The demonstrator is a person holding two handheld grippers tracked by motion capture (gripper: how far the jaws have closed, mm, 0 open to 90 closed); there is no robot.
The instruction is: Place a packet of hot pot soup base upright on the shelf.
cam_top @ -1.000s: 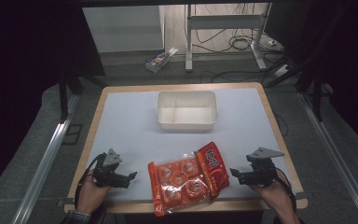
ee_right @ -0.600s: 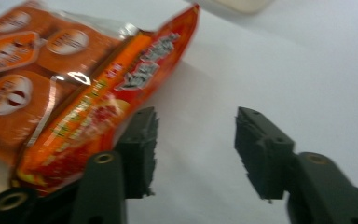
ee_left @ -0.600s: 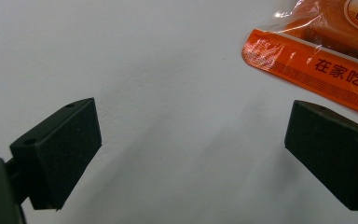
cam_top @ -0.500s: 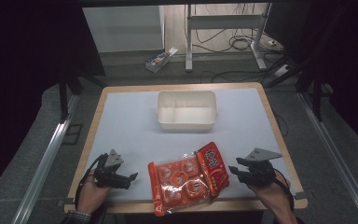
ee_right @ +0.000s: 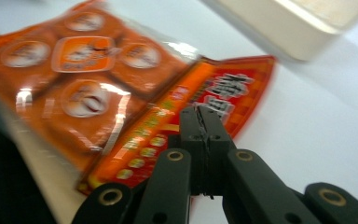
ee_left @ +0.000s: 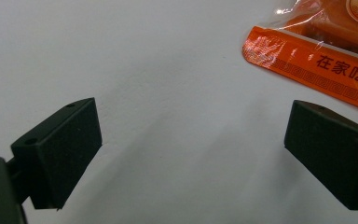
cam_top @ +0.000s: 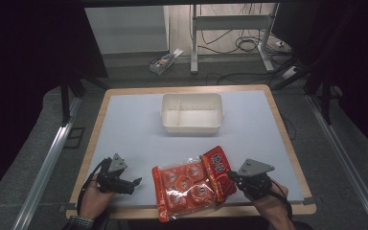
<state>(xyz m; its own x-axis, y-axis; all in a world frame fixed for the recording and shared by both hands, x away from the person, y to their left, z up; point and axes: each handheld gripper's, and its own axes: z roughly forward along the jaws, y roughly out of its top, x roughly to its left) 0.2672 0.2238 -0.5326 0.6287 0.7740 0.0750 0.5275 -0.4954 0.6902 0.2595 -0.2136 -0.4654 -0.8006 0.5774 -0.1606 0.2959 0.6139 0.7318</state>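
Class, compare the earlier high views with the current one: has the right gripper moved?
Yes. The right gripper has slid left from near the table's right edge to the snack bag, its jaws closing on the bag's edge.

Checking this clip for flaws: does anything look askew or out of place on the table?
The orange snack bag lies askew, its near end overhanging the table's front edge. The white bin sits square.

It looks like a lab or test room: a white-topped wooden-edged table [cam_top: 139, 129] stands on grey carpet, with loose black cables [cam_top: 242, 45] and metal desk legs [cam_top: 268, 43] behind.
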